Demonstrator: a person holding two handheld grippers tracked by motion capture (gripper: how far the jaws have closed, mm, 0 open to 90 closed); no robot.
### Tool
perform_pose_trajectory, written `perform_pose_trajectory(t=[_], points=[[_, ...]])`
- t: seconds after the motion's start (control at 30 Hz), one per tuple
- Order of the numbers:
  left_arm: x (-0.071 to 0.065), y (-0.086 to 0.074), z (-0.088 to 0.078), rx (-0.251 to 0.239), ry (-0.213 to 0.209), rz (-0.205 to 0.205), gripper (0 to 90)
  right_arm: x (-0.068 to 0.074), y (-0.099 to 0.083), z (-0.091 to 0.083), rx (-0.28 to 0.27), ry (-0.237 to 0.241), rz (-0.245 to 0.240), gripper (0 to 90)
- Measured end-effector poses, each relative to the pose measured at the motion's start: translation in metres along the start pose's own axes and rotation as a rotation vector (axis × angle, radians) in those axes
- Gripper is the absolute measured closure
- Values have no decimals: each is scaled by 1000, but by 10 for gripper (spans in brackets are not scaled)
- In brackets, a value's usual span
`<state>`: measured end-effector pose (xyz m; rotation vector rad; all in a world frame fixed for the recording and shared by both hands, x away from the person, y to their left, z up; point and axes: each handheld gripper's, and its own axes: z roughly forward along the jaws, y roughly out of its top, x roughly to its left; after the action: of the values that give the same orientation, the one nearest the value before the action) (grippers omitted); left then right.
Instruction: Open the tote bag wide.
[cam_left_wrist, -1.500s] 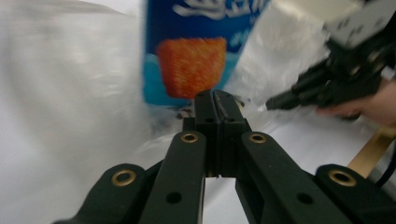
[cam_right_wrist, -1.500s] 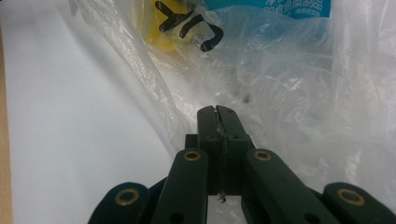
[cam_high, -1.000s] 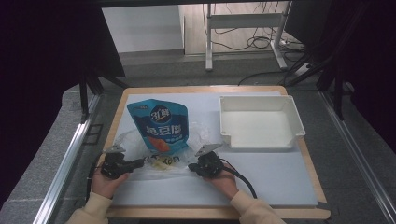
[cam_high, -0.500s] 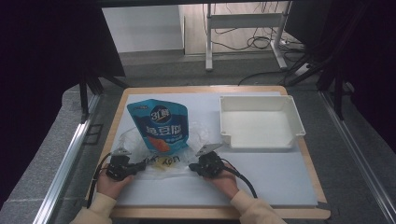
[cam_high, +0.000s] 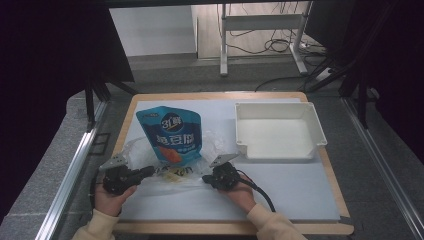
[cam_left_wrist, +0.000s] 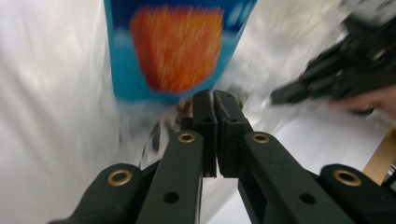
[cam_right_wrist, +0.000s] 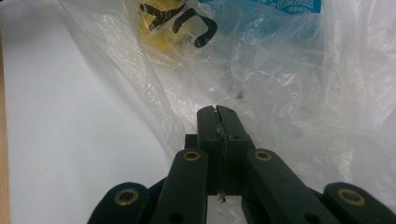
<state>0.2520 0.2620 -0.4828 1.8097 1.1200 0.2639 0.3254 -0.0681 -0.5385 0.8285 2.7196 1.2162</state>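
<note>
High view: I saw both hand-held grippers at the near edge of a white mat on the wooden table, one at each side of a clear plastic bag. A blue snack pouch lay inside the bag, left of the table's middle, its printed face up and its top toward the far side. My left gripper sat at the bag's near-left corner, and my right gripper at its near-right edge. A white tray stood to the right of the bag, just beside it.

Left gripper view: the jaws were clenched, and the blurred picture left me unable to tell whether film was caught between them. The pouch appeared just beyond the tips, with the right gripper at the far right.

Right gripper view: the jaws were clamped on a thin fold of the bag, its film running between the pads. Yellow print with black characters showed through the film on the far side.
</note>
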Motion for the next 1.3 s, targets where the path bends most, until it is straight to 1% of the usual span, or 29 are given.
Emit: perform_pose_trajectory(t=[0.03, 0.1, 0.13, 0.17, 0.2, 0.23, 0.3, 0.33, 0.43, 0.47, 0.5, 0.57, 0.6, 0.63, 0.73, 0.8, 0.83, 0.87, 0.9, 0.93, 1.03, 1.07, 1.13, 1.17, 1.2, 1.23, 1.27, 1.3], points=[[-2, 10, -4, -20, 14, 14, 885, 0, 0, 0, 0, -1, 1, 883], [-1, 18, -5, -29, 45, 15, 888, 0, 0, 0, -1, -2, 1, 883], [-1, 18, -5, -29, 45, 15, 889, 0, 0, 0, -1, -2, 1, 883], [6, 24, -5, -32, 72, -3, 890, 0, 0, 0, -2, -2, 2, 883], [6, 24, -5, -32, 72, -3, 891, 0, 0, 0, -2, -2, 2, 883], [16, 28, -4, -33, 89, -42, 892, 1, 0, 0, -4, -5, 3, 882], [26, 31, -2, -37, 110, -71, 891, 0, -1, 0, -3, -8, -4, 881], [29, 33, -1, -41, 111, -83, 887, 0, -1, 0, -3, -8, -6, 881], [36, 41, -1, -63, 125, -90, 879, 0, -1, 0, -6, -4, 0, 881], [36, 41, -1, -63, 125, -90, 879, 0, -1, 0, -6, -4, 0, 881], [42, 47, 1, -69, 134, -95, 880, 0, -1, 0, -6, -4, 0, 881], [50, 51, 7, -64, 141, -114, 881, 1, -1, 0, -4, -4, 2, 881], [50, 51, 7, -64, 141, -114, 883, 0, -1, 0, -3, -6, -3, 881], [58, 52, 18, -60, 145, -132, 885, 1, -1, 0, -5, -8, -5, 881], [68, 49, 34, -19, 176, -127, 888, 1, -1, 0, -8, -5, -1, 880], [76, 44, 42, 5, 183, -145, 890, 0, -2, 0, -10, -3, 2, 880], [76, 44, 42, 5, 183, -145, 891, 0, -2, 0, -11, -3, 3, 880], [82, 37, 51, 33, 193, -147, 890, 0, -2, 0, -11, -2, 2, 879], [84, 34, 54, 47, 197, -147, 890, 1, -2, 0, -11, -3, 2, 879], [87, 30, 56, 63, 201, -152, 890, 1, -2, 0, -11, -3, 2, 879], [93, 22, 61, 81, 209, -170, 890, 1, -2, 0, -11, -4, 1, 879], [94, 20, 62, 92, 211, -170, 891, 1, -2, 0, -10, -4, 1, 879], [95, 18, 64, 95, 216, -171, 892, 1, -2, 0, -10, -4, 0, 879], [97, 15, 66, 113, 222, -173, 891, 1, -2, 0, -10, -4, -1, 879], [97, 15, 66, 113, 222, -173, 892, 1, -2, 0, -10, -4, -1, 879], [100, 11, 68, 121, 227, -183, 892, 1, -2, 0, -10, -5, -4, 879], [100, 11, 68, 121, 227, -183, 892, 1, -2, 0, -10, -5, -4, 879], [102, 10, 67, 119, 225, -193, 892, 1, -2, 0, -10, -7, -4, 879]])
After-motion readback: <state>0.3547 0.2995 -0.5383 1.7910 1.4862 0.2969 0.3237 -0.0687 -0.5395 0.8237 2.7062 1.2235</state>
